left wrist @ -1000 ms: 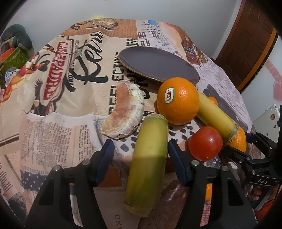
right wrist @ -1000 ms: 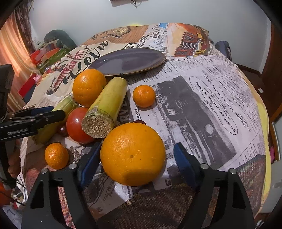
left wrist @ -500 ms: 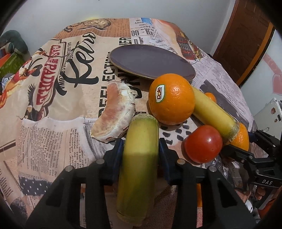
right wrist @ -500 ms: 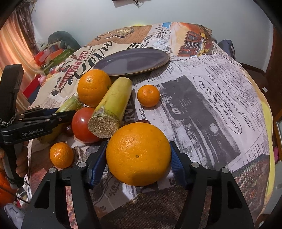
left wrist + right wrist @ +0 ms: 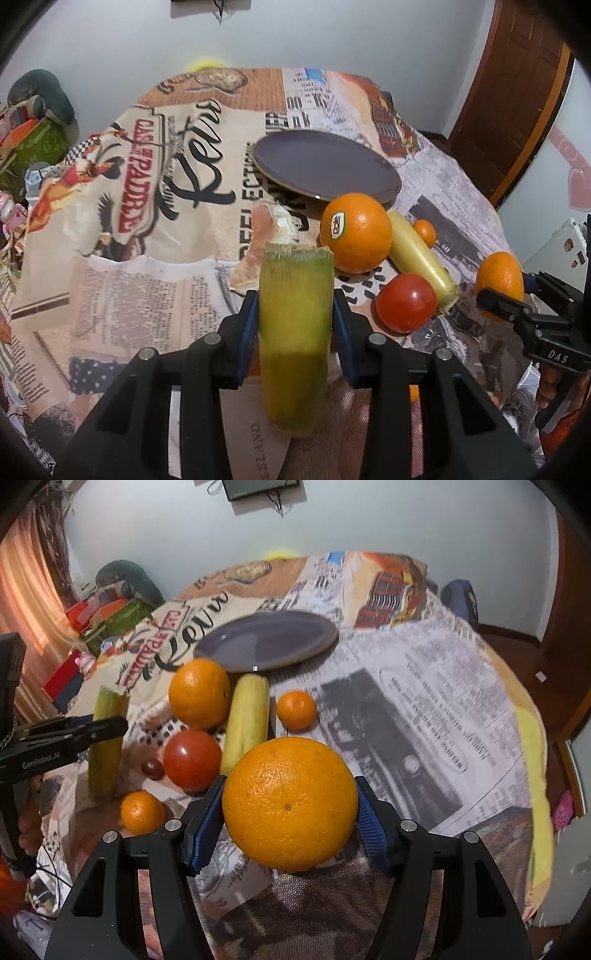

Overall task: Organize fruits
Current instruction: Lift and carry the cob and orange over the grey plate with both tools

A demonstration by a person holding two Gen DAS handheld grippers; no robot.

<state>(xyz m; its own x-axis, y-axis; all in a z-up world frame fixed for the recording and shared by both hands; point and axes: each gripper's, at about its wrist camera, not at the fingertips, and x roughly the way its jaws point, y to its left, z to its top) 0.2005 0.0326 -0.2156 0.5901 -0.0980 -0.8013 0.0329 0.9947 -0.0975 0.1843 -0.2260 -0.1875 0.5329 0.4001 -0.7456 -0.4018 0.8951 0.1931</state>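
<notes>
My left gripper [image 5: 295, 325] is shut on a green-yellow cut stalk [image 5: 293, 332] and holds it above the table. My right gripper [image 5: 290, 812] is shut on a large orange [image 5: 290, 805], also lifted. A purple plate [image 5: 325, 170] lies further back on the newspaper-print cloth; it also shows in the right wrist view [image 5: 266, 640]. On the cloth lie a stickered orange [image 5: 354, 232], a second yellow stalk [image 5: 419, 254], a tomato [image 5: 406, 302], a peeled citrus segment [image 5: 258, 254] and a small mandarin [image 5: 295, 709].
Another mandarin [image 5: 142, 812] and a small dark red fruit [image 5: 153, 768] lie near the table's front edge. Clutter [image 5: 107, 609] sits off the far left side. A wooden door [image 5: 517, 92] stands at the right.
Both grippers closed, the left on the stalk and the right on the large orange, and lifted them off the cloth.
</notes>
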